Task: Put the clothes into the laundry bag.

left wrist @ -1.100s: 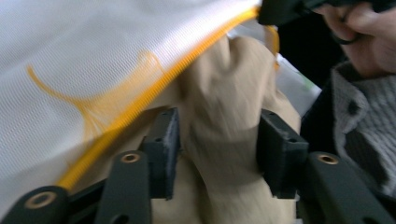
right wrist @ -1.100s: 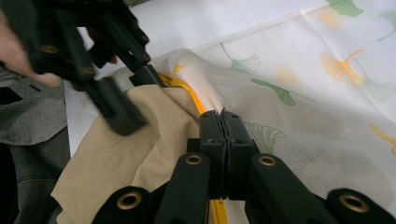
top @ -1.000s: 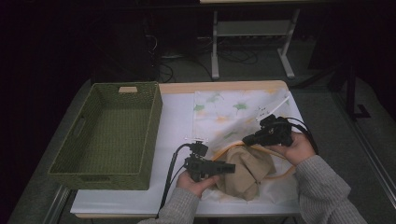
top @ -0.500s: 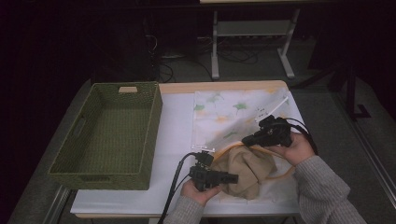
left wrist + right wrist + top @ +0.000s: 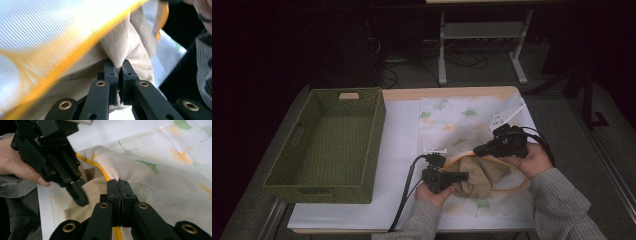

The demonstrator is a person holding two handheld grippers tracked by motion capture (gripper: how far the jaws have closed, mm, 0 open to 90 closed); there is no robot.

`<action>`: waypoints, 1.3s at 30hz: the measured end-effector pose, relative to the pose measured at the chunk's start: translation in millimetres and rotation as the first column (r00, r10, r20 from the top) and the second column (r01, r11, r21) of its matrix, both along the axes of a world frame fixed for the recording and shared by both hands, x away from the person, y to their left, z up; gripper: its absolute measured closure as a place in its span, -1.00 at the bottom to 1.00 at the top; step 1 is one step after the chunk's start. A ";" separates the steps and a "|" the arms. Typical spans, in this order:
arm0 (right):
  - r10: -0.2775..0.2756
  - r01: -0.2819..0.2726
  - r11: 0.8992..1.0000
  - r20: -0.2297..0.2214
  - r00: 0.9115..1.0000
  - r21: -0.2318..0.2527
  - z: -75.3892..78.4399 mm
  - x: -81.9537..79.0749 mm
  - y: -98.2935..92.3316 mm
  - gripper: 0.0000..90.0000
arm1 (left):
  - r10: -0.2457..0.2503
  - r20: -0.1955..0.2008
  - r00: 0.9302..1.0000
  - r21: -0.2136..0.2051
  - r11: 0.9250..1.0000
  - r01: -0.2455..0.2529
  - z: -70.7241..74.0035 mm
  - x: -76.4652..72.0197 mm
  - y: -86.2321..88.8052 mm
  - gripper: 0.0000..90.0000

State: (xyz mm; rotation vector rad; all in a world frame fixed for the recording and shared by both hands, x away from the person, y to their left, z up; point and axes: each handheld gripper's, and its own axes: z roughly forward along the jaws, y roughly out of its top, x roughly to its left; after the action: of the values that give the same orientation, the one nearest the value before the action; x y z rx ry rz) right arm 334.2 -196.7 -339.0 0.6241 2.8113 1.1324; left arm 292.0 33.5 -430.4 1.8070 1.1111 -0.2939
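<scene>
Left gripper [image 5: 460, 175] pinches beige cloth [image 5: 479, 177]; right gripper [image 5: 479, 149] clamps the mesh bag's [image 5: 462, 122] yellow-edged opening — green basket [image 5: 328, 142] well apart.

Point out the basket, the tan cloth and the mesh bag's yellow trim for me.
basket [image 5: 374, 131], high view, on its right wall.
tan cloth [image 5: 130, 42], left gripper view, on the fold above the shut jaws.
yellow trim [image 5: 92, 163], right gripper view, on the bag's edge left of the jaws.

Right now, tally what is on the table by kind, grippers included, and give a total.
Baskets: 1, green woven basket
Mesh bags: 1, leaf-print bag
Cloths: 1, tan cloth
Grippers: 2, left gripper, right gripper
Total: 5
</scene>
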 end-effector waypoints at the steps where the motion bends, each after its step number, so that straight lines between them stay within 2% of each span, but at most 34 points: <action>1: 0.000 0.000 1.000 0.000 1.000 0.000 0.0 0.0 0.0 0.96 | 0.013 -0.001 1.000 -0.008 1.000 -0.013 1.2 1.5 -0.3 0.91; 5: -0.003 0.003 1.000 -0.001 1.000 0.003 -0.2 0.0 -1.2 0.96 | 0.038 0.007 0.999 -0.008 0.999 -0.038 2.4 6.4 0.1 0.91; 10: -0.002 0.002 1.000 -0.006 1.000 -0.001 -1.5 1.2 -1.5 0.96 | 0.036 0.010 0.999 -0.012 0.999 -0.035 1.3 3.8 2.5 0.89; 12: -0.002 0.002 1.000 -0.008 1.000 -0.005 -1.9 1.3 -1.2 0.96 | 0.020 0.006 1.000 -0.020 1.000 -0.020 2.6 -0.2 9.1 0.83; 18: -0.008 0.008 1.000 -0.010 1.000 -0.008 -2.9 2.3 -0.4 0.96 | 0.012 0.009 1.000 -0.032 0.999 -0.011 6.8 -9.3 21.3 0.71; 23: -0.008 0.008 1.000 -0.013 1.000 -0.012 -3.4 3.0 0.4 0.96 | -0.025 -0.005 1.000 -0.052 0.998 0.025 3.5 -20.1 24.6 0.74; 30: -0.006 0.006 1.000 -0.013 1.000 -0.013 -4.5 3.9 1.4 0.96 | -0.089 -0.023 0.996 -0.054 0.995 0.087 -6.4 -29.3 11.6 0.85; 34: -0.007 0.007 1.000 -0.013 1.000 -0.013 -4.5 3.8 0.6 0.96 | -0.125 -0.032 0.992 -0.072 0.990 0.123 -11.8 -31.6 1.7 0.91; 39: -0.005 0.005 1.000 -0.007 1.000 -0.016 -4.5 3.3 -0.5 0.96 | -0.145 -0.049 0.988 -0.082 0.987 0.141 -17.9 -33.6 -9.0 0.96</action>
State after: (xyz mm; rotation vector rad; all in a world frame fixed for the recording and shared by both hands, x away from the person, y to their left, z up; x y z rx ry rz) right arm 337.5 -197.1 -343.5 0.6342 2.8202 1.1083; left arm 258.3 24.5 -448.3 1.8213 0.9954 -0.4680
